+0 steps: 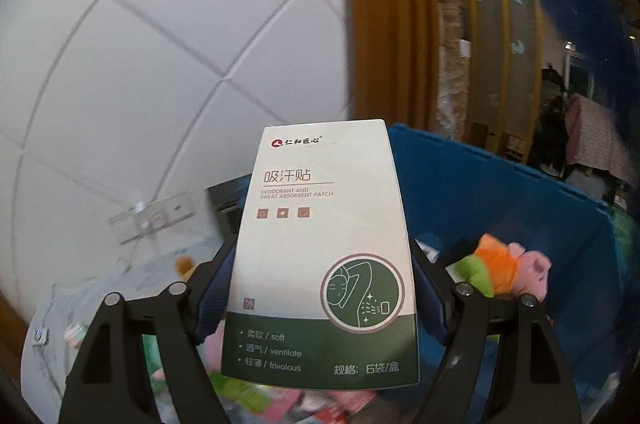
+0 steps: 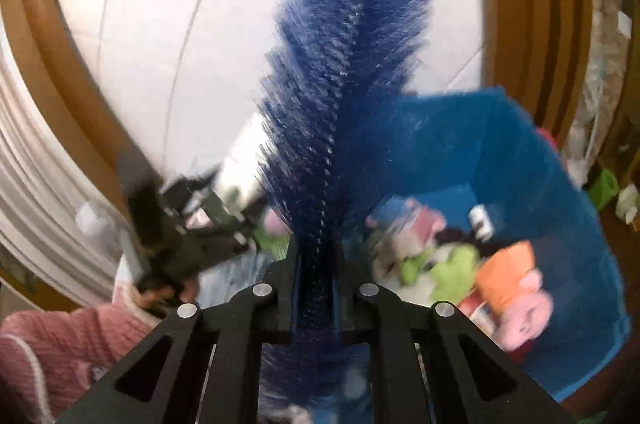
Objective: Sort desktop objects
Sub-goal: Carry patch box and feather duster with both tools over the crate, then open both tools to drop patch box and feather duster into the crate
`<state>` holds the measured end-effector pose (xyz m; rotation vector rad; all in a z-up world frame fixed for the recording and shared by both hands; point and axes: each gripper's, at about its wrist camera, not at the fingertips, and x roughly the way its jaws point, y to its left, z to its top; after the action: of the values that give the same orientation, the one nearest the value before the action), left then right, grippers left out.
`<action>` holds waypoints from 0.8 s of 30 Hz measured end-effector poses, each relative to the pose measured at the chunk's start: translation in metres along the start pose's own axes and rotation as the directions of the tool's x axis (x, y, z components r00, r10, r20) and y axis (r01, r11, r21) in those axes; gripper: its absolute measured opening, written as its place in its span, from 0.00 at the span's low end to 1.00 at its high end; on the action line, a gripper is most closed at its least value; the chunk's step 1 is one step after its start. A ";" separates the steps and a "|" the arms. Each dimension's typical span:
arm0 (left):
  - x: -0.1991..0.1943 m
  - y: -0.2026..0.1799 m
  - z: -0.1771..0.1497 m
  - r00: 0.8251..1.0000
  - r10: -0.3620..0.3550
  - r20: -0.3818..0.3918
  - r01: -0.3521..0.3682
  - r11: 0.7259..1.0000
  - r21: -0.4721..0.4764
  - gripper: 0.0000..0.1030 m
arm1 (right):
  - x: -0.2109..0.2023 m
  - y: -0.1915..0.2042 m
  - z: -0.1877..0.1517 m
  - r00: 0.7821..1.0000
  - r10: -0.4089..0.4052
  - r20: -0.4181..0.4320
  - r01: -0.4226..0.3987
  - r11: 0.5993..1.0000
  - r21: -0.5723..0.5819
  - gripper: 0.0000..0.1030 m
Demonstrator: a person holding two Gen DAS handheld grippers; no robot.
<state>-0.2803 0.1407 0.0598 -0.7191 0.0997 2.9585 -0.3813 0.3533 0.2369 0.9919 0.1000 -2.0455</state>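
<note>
A: Left wrist view: what does the white patch box (image 1: 320,256) conceal?

B: The gap between the left hand-held gripper (image 1: 320,298) fingers, and the bin's (image 1: 500,191) contents behind it; items below are blurred.

A: Right wrist view?

B: The blue brush (image 2: 340,63) is motion-blurred; its base is hidden below the right hand-held gripper (image 2: 316,288). The plush pig (image 2: 520,308) is smeared.
</note>
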 end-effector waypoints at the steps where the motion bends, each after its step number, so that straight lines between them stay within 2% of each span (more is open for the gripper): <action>1: 0.003 -0.013 0.004 1.000 -0.016 0.003 0.016 1.000 0.009 0.75 | -0.008 -0.004 0.008 1.000 0.001 0.019 -0.001 1.000 0.001 0.11; 7: 0.032 -0.068 0.019 0.996 -0.086 -0.012 0.087 0.995 0.047 0.75 | -0.051 -0.038 0.037 0.988 -0.046 0.148 0.045 0.999 0.006 0.11; 10: 0.046 -0.088 0.019 0.994 -0.109 -0.033 0.111 0.991 0.070 0.75 | -0.051 -0.058 0.041 0.984 -0.081 0.159 0.079 0.997 0.024 0.11; 14: 0.060 -0.106 0.017 0.990 -0.128 -0.065 0.135 0.986 0.102 0.76 | -0.024 -0.089 0.037 0.989 -0.130 0.078 0.126 0.991 0.052 0.11; 18: 0.066 -0.115 0.013 0.988 -0.129 -0.091 0.140 0.982 0.128 0.76 | 0.020 -0.134 0.016 0.985 -0.166 -0.043 0.169 0.980 0.104 0.11; 22: 0.066 -0.123 0.009 0.987 -0.124 -0.101 0.137 0.981 0.136 0.77 | 0.062 -0.159 -0.009 0.970 -0.174 -0.168 0.198 0.970 0.141 0.11; 24: 0.065 -0.125 0.008 0.987 -0.126 -0.098 0.140 0.980 0.143 0.84 | 0.074 -0.167 -0.016 0.962 -0.189 -0.195 0.218 0.966 0.142 0.11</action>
<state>-0.3276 0.2704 0.0318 -0.8031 0.2659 2.7572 -0.5160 0.4186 0.1314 1.3157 0.1380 -2.1728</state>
